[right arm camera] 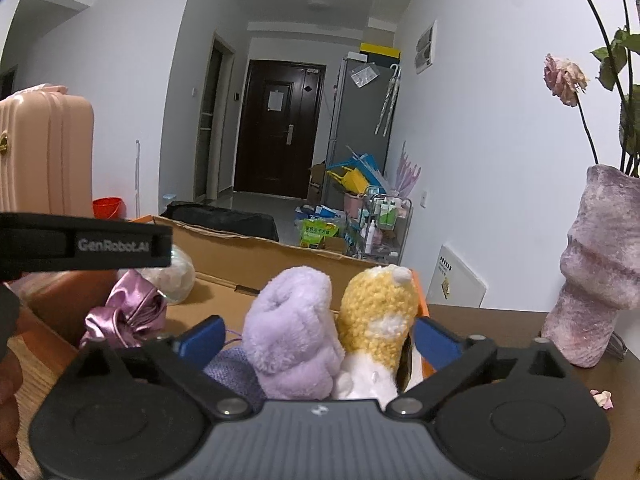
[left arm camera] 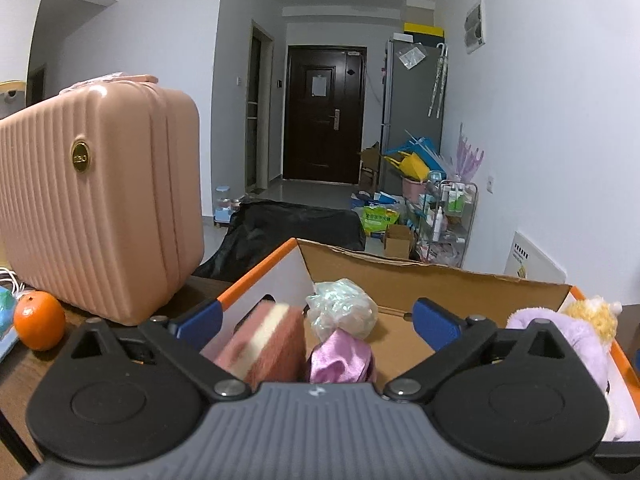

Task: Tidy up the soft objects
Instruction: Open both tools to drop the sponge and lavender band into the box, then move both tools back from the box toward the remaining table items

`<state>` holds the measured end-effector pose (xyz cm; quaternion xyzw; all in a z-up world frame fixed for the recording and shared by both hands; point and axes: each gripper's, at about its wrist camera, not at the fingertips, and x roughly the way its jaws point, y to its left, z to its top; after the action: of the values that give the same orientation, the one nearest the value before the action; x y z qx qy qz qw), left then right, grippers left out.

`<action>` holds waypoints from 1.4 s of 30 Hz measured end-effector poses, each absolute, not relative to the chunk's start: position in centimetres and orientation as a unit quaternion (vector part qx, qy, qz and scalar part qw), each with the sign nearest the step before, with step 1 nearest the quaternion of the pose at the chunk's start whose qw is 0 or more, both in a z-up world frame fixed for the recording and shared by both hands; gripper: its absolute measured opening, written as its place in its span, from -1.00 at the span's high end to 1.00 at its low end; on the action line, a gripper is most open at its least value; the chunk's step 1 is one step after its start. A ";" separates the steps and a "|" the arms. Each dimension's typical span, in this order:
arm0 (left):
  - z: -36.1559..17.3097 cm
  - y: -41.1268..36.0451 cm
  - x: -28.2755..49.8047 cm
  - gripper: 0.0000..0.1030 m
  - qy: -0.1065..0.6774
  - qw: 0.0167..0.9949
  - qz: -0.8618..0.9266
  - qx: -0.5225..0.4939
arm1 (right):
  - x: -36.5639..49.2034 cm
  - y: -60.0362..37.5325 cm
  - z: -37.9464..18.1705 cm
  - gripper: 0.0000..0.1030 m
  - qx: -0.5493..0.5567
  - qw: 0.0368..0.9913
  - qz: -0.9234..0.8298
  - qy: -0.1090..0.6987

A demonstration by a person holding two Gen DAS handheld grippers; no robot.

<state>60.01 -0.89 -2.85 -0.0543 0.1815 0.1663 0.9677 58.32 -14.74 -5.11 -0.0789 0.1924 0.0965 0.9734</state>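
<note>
An open cardboard box [left arm camera: 420, 280] with orange-edged flaps sits on a dark wooden table [right arm camera: 500, 320] and holds all the soft things. At its left end a pink-and-cream sponge block [left arm camera: 260, 340] leans against the white inner wall. Just right of it is a crinkly pale plastic bundle [left arm camera: 342, 312], with a shiny pink satin cloth [left arm camera: 340, 360] bunched in front. At the right end a fuzzy lilac plush [right arm camera: 292, 332] and a nubbly yellow-and-white plush [right arm camera: 376, 312] stand side by side, touching.

The left gripper [left arm camera: 320, 316] hangs over the sponge and the satin cloth with its blue-tipped fingers spread wide and nothing pressed between them. The right gripper [right arm camera: 316, 336] also has its fingers wide apart, with both plush toys in the gap and no pad seen pressing on them.

Left of the box stands a ribbed pink hard-shell case [left arm camera: 96, 200], with an orange [left arm camera: 39, 320] near its corner. Right of the box is a rough, lumpy mauve vase [right arm camera: 596, 272] holding a wilted rose [right arm camera: 564, 78]. Beyond the table lies a cluttered hallway with a dark door [left arm camera: 324, 116].
</note>
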 end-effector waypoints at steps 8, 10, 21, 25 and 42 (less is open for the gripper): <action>-2.8 -0.6 59.4 -1.00 0.179 0.966 0.177 -0.056 | 57.9 -14.6 -5.1 -0.98 -0.078 0.975 0.091 0.185; -2.9 -0.6 58.7 -1.00 0.176 0.967 0.177 -0.055 | 57.7 -14.9 -5.0 -0.98 -0.073 0.977 0.091 0.180; -3.4 0.1 55.7 -1.00 0.181 0.970 0.162 -0.028 | 55.6 -16.4 -5.0 -0.99 -0.058 0.981 0.079 0.168; -3.6 0.5 54.3 -1.00 0.180 0.970 0.163 -0.020 | 54.5 -17.2 -5.0 -1.00 -0.052 0.983 0.073 0.162; -3.7 1.9 46.8 -1.00 0.185 0.970 0.156 -0.021 | 47.9 -19.2 -5.0 -1.00 -0.025 0.984 0.052 0.167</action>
<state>46.78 1.91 -3.68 -0.0212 0.1848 0.1561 0.9701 47.94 -19.24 -5.01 -0.0246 0.1667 0.0522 0.9843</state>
